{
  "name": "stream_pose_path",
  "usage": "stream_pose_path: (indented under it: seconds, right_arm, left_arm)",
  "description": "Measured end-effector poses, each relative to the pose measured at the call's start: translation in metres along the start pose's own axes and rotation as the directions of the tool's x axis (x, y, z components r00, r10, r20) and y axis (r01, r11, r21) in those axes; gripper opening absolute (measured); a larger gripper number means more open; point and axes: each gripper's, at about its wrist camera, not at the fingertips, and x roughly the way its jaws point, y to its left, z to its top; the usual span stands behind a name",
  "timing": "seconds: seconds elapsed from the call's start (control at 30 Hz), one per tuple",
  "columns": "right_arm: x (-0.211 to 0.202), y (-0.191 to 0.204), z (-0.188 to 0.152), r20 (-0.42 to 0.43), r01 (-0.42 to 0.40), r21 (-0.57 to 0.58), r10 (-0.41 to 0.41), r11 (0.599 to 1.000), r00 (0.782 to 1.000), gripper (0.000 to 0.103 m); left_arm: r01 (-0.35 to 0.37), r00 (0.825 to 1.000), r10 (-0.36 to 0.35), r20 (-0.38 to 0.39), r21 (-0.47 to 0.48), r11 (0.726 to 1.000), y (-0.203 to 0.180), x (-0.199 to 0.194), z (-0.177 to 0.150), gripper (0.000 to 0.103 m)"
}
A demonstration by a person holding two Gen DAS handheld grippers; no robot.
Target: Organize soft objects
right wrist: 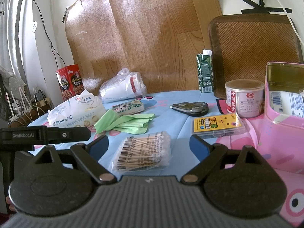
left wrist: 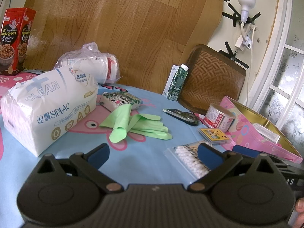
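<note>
A green rubber glove [left wrist: 133, 126] lies crumpled mid-table; it also shows in the right wrist view [right wrist: 125, 123]. A white tissue pack [left wrist: 45, 112] sits to its left, also in the right wrist view [right wrist: 76, 114]. A small patterned tissue packet [left wrist: 121, 99] lies behind the glove. A bag of cotton swabs [right wrist: 142, 153] lies between the fingers of my right gripper [right wrist: 150, 148], which is open and not touching it. My left gripper [left wrist: 153, 157] is open and empty, short of the glove, with the swab bag [left wrist: 190, 159] by its right finger.
A pink tin box [right wrist: 281, 114], open, stands at the right, a round can [right wrist: 245, 98] beside it. A yellow card case [right wrist: 218, 126], black tape dispenser [right wrist: 190, 108], green carton [right wrist: 205, 74], bagged paper cups [right wrist: 123, 89] and red snack box [right wrist: 70, 81] stand around the table.
</note>
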Motion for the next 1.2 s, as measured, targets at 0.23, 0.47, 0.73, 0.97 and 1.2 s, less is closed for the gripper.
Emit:
stream_pose_path:
  seconds: [0.23, 0.47, 0.73, 0.97, 1.2]
  right_arm:
    - [0.0002, 0.0003, 0.0001, 0.0, 0.0, 0.0, 0.0, 1.0, 1.0, 0.094]
    - [0.0007, 0.0002, -0.0011, -0.001, 0.001, 0.001, -0.001, 1.0, 1.0, 0.094]
    - [0.0013, 0.0003, -0.0024, -0.001, 0.001, 0.002, -0.001, 1.0, 1.0, 0.094]
    - [0.0024, 0.0017, -0.0058, -0.006, 0.007, 0.001, -0.007, 1.0, 1.0, 0.094]
    - [0.0087, 0.0049, -0.005, -0.048, 0.034, -0.007, -0.034, 0.999, 0.998, 0.094]
  left_arm:
    - [0.0, 1.0, 0.0, 0.0, 0.001, 1.0, -0.0003, 0.0, 0.0, 0.102]
    - [0.001, 1.0, -0.001, 0.0, 0.001, 1.0, -0.0004, 0.0001, 0.0, 0.102]
    - [0.001, 1.0, -0.001, 0.0, 0.002, 1.0, -0.0003, 0.0003, 0.0002, 0.102]
    - [0.004, 1.0, -0.004, 0.001, 0.001, 1.0, -0.0012, -0.0009, 0.0002, 0.102]
    - [0.012, 1.0, -0.012, -0.024, -0.011, 1.0, -0.0023, 0.0033, 0.0006, 0.095]
